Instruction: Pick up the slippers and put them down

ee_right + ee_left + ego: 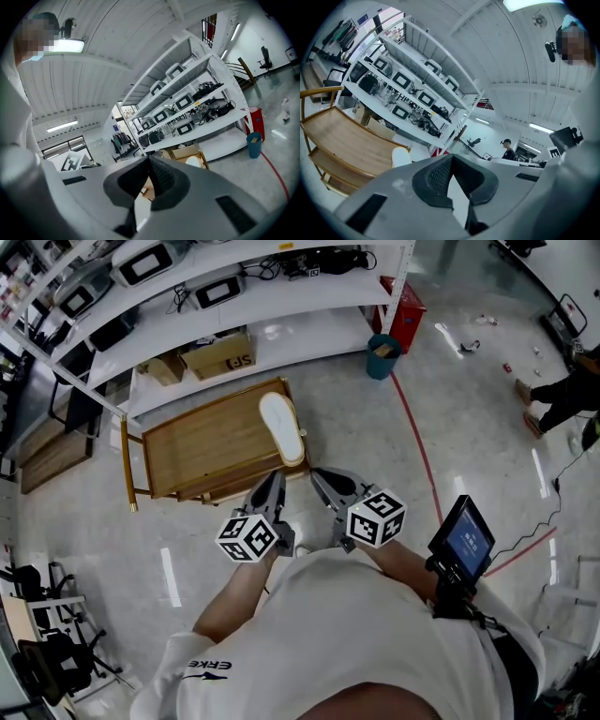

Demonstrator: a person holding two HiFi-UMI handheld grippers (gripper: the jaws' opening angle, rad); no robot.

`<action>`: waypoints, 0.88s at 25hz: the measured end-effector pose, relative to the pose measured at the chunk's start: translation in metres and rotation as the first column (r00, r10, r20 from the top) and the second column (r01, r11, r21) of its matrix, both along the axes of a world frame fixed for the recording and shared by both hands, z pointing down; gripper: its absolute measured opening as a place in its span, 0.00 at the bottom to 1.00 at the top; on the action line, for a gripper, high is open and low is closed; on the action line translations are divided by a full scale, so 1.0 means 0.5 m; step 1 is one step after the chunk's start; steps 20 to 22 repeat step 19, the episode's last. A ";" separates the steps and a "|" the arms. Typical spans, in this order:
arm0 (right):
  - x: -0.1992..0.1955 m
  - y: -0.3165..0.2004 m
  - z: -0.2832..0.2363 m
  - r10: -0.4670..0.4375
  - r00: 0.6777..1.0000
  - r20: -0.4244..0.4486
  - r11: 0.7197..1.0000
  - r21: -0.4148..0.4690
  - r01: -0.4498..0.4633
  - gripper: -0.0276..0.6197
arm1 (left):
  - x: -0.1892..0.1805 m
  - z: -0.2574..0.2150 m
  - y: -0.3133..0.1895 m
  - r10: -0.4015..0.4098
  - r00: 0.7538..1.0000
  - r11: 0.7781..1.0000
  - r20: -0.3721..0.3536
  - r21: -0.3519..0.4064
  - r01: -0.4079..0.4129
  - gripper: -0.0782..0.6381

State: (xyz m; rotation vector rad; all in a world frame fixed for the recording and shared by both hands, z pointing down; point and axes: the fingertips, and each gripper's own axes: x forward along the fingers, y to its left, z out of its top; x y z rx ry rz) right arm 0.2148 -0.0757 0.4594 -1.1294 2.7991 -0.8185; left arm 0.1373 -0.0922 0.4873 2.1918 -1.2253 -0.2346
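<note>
Both grippers sit close in front of your body. L gripper (pixel 275 480): fingers (pixel 436 176) pinched together at the tips, nothing btw them. R gripper (pixel 319 476): same, tips closed, empty.

Next out, one white slipper (pixel 281 427) lies flat along the right edge of the low wooden worktop (pixel 202 442), its near end by the near right corner. No 2nd slipper in view.

It looks light and soft w/ a bendy sole, so weight is prob. no issue, but it'll likely flop if you pinch one end. Take it across the side rim approx mid-length, fingers straddling the edge.

The slipper is ahead of both sets of fingertips and apart from them. It shows left of the fingers in the L gripper view and right of them in the R gripper view, so it lies btw the two.
</note>
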 end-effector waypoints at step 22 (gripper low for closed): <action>-0.006 0.000 0.006 -0.006 1.000 -0.010 1.000 -0.001 0.006 0.05 | -0.006 0.006 -0.001 -0.010 1.000 1.000 -0.010 -0.009 0.010 0.11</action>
